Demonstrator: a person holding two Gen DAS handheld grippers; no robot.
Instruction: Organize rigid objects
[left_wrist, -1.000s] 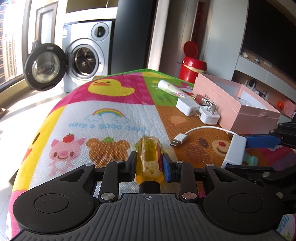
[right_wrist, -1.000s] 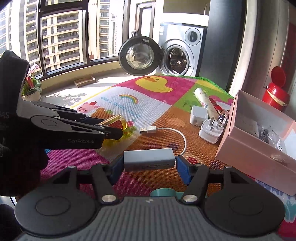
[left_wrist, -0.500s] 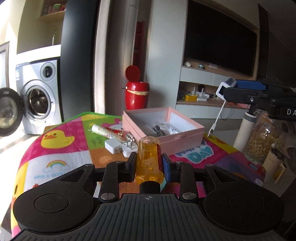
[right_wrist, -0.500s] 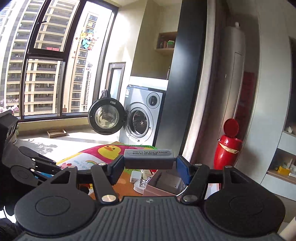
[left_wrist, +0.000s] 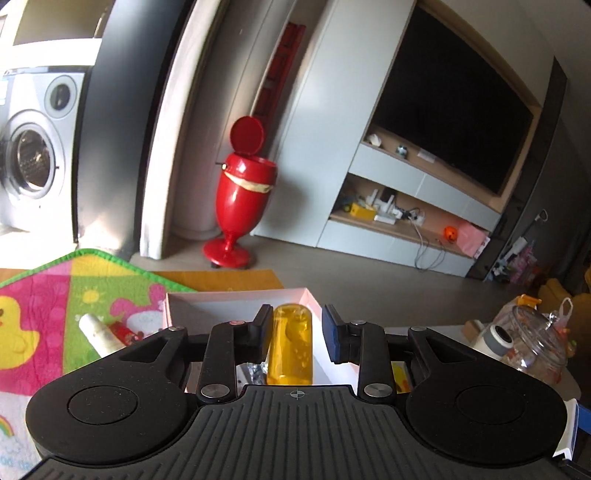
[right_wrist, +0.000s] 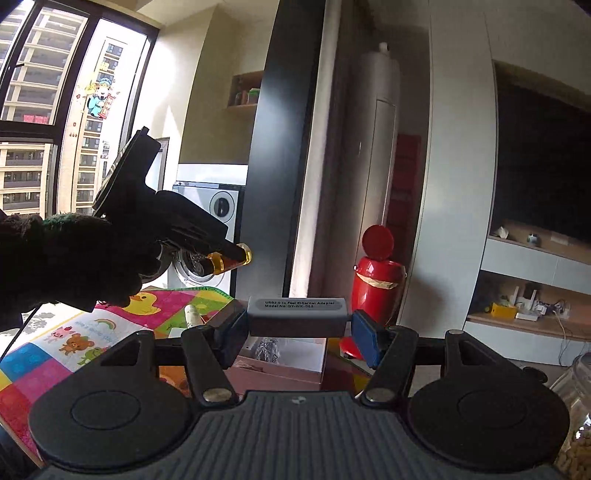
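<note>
My left tongs (left_wrist: 293, 334) pinch the yellow screwdriver handle (left_wrist: 290, 343) above the pink box (left_wrist: 236, 301); my right tongs (right_wrist: 297, 326) clamp the grey Ethernet adapter (right_wrist: 297, 314) near it. I'd lower each inside before letting go, one at a time.

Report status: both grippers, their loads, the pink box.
Left gripper shut on yellow screwdriver handle, over pink box. Right gripper shut on grey Ethernet adapter, box below. Nothing seen blocking the box.
</note>
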